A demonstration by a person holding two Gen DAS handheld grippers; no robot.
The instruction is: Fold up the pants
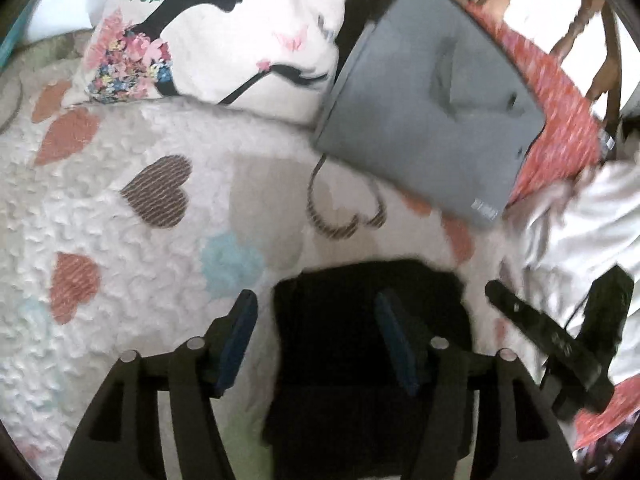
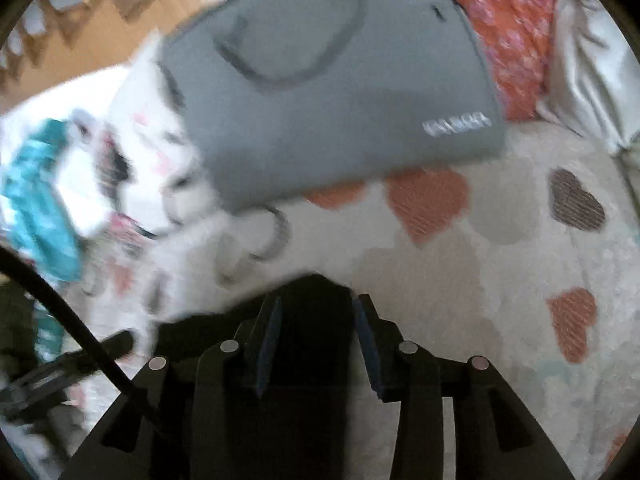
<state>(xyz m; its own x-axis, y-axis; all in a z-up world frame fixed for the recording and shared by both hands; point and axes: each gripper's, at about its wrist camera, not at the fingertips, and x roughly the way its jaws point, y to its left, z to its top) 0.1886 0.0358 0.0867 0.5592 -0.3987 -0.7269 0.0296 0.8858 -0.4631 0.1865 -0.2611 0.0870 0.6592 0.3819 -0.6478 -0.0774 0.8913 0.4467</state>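
The black pants (image 1: 360, 344) lie bunched on a white bedspread with heart prints (image 1: 132, 240). In the left wrist view my left gripper (image 1: 316, 312) is open, its right blue pad over the black cloth and its left pad over the bedspread. My right gripper appears there as a black tool (image 1: 560, 344) at the right. In the right wrist view my right gripper (image 2: 316, 320) is open with the black pants (image 2: 312, 360) lying between and under its fingers. The view is motion-blurred.
A grey flat bag (image 1: 432, 112), also in the right wrist view (image 2: 340, 100), lies on the bed beyond the pants. A printed pillow (image 1: 224, 36), red patterned cloth (image 1: 560, 120), white fabric (image 1: 580, 220) and teal cloth (image 2: 44, 200) surround it. A wooden chair (image 1: 600, 40) stands behind.
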